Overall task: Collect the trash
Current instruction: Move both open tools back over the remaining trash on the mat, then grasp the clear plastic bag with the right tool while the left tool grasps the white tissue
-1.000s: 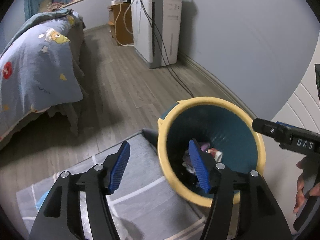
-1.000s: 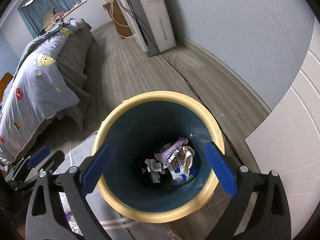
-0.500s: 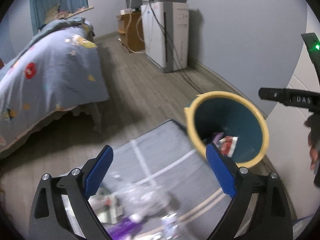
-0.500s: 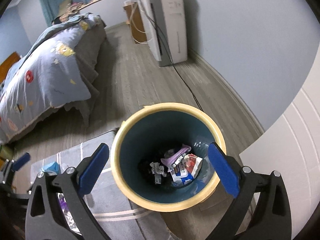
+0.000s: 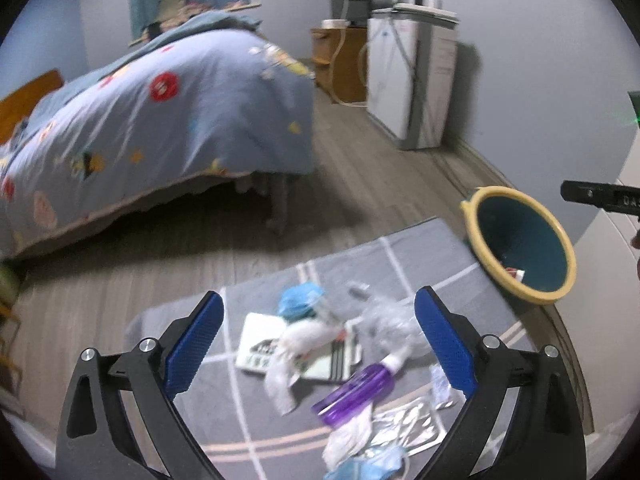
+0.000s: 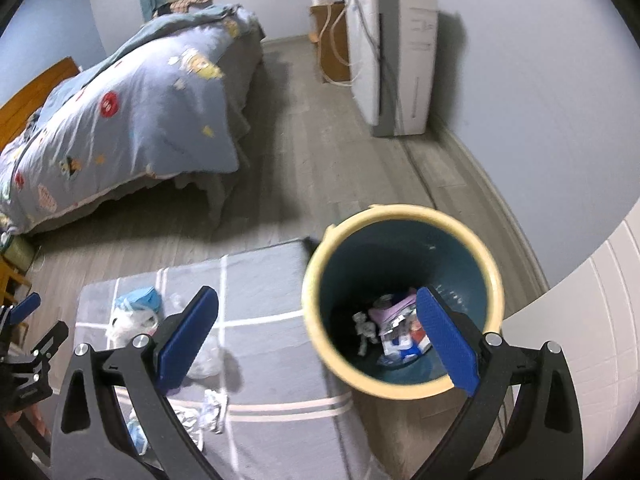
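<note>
Grey plank floor (image 5: 360, 184), pale walls (image 5: 520, 60) — quilted bed (image 5: 160, 120), wooden cabinet (image 5: 340, 64)

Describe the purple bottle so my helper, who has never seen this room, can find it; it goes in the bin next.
Find the grey rug beside the bed. On it lies a litter pile; the purple bottle lies on its side there, white nozzle up. It is the only purple thing among pale wrappers and tissues.

the left gripper (image 5: 318, 322) tilts downward over the grey rug (image 5: 420, 248), its blue-padded jaws spread wide with nothing pinched between them; they have just been opening. the right gripper (image 6: 318, 326) also angles down, off the rug's bin-side edge, jaws wide apart and empty. each gripper's black frame shows at the edge of the other's view.
</note>
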Demonstrator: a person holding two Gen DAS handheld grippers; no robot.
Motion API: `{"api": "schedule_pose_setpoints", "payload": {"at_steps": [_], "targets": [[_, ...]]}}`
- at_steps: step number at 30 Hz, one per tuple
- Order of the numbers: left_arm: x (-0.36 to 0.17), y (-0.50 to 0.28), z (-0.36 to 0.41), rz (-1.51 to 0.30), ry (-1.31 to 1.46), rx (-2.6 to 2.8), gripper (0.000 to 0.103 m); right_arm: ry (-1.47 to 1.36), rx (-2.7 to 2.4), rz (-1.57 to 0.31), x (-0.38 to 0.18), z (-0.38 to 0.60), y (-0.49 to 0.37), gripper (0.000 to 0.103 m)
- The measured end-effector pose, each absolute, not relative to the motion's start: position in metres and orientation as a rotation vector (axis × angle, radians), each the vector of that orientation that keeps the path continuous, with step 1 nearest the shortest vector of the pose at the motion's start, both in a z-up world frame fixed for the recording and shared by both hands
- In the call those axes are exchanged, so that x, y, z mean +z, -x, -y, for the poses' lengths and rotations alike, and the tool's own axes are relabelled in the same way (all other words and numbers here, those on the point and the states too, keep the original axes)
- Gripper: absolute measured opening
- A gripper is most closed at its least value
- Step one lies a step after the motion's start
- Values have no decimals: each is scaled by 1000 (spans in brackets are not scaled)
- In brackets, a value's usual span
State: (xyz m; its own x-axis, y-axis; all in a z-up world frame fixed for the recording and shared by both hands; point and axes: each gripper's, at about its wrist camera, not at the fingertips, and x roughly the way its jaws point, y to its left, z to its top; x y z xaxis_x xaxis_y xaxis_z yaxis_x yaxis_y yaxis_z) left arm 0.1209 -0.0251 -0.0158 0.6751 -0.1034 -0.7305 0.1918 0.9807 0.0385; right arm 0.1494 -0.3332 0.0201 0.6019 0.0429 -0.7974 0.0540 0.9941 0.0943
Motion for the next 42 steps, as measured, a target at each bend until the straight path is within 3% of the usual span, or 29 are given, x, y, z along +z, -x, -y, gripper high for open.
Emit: {"api": "schedule_pose_setpoints", "payload": {"at_steps": [23,42], "targets": [[-56,-148,-54,-919,5,-48,95,-63,192,-1132,-69,239,-166,97],[-134,-170,-13,-1064,-183,-205,94,-168,232,-1241,-114,215,-191,97]]}}
